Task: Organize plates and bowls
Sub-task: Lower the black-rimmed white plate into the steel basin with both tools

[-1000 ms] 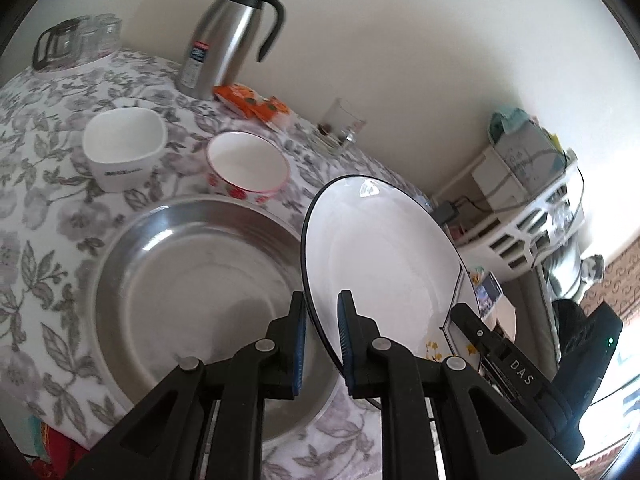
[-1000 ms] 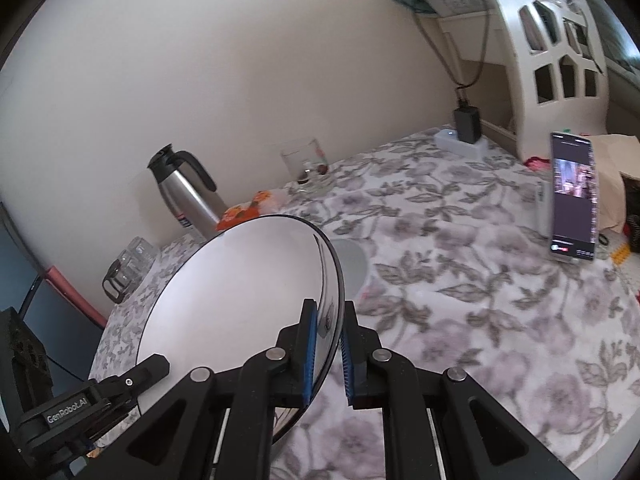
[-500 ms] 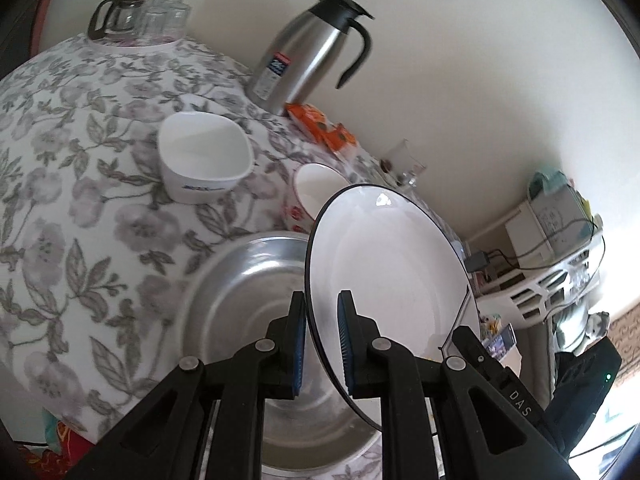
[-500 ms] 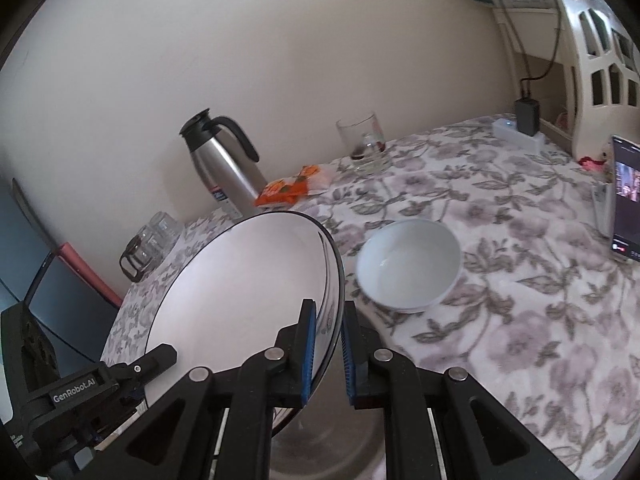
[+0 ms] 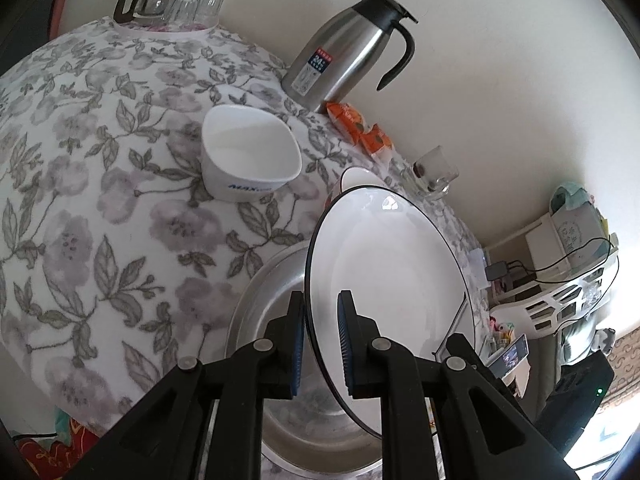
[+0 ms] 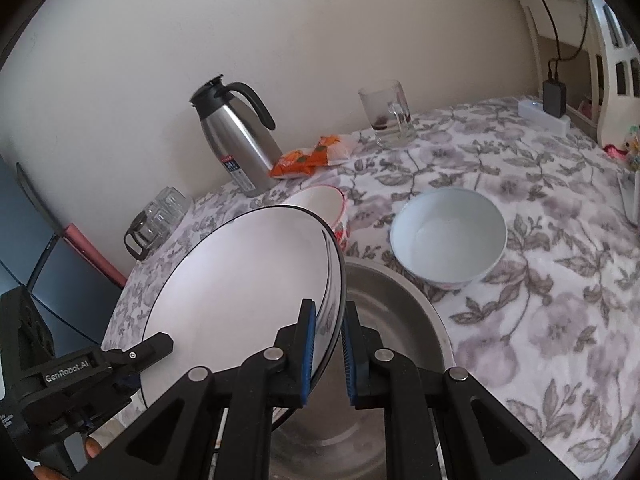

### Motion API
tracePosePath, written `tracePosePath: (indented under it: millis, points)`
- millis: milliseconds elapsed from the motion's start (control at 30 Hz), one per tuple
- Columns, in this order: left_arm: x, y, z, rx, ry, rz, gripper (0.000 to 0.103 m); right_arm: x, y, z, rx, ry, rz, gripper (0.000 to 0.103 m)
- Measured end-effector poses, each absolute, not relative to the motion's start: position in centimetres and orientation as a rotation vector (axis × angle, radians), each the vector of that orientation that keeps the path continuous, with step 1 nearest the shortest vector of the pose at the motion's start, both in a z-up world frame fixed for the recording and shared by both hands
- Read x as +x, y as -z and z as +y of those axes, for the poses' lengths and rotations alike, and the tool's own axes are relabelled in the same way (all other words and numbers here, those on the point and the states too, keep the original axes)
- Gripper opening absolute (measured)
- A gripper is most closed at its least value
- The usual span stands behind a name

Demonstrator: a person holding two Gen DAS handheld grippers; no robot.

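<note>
A white plate with a black rim [image 5: 392, 280] is held tilted on edge above a large steel basin [image 5: 276, 320]. My left gripper [image 5: 320, 344] is shut on its near rim. My right gripper [image 6: 328, 352] is shut on the opposite rim of the same plate [image 6: 240, 288], over the basin [image 6: 384, 312]. A white square bowl [image 5: 248, 156] stands left on the table. A white round bowl [image 6: 448, 236] sits right of the basin. A red-patterned bowl [image 6: 324, 204] is partly hidden behind the plate.
A steel thermos jug [image 5: 344, 56], an orange snack packet [image 5: 360, 128] and a glass mug [image 6: 388, 116] stand along the wall. Glasses and a glass pot [image 5: 168, 0] sit at the far left corner. A white shelf rack [image 5: 568, 288] stands beyond the table.
Both grippers moved with the plate, still shut on it. Both views shifted: the square bowl and jug sit more central on the left, the round bowl looms larger on the right.
</note>
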State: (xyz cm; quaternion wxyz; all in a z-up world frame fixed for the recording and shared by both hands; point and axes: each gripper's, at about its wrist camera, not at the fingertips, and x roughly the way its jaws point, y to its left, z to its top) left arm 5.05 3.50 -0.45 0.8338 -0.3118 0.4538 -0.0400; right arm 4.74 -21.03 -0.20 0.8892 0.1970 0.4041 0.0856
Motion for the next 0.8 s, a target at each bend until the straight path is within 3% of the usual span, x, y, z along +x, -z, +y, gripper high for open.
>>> tracePosePath:
  millis: [800]
  points:
    - [6.0, 4.3, 2.7, -0.653, 0.03, 1.155, 0.016, 5.0, 3.9, -21.1, 0.354, -0.119, 0.996, 0.014]
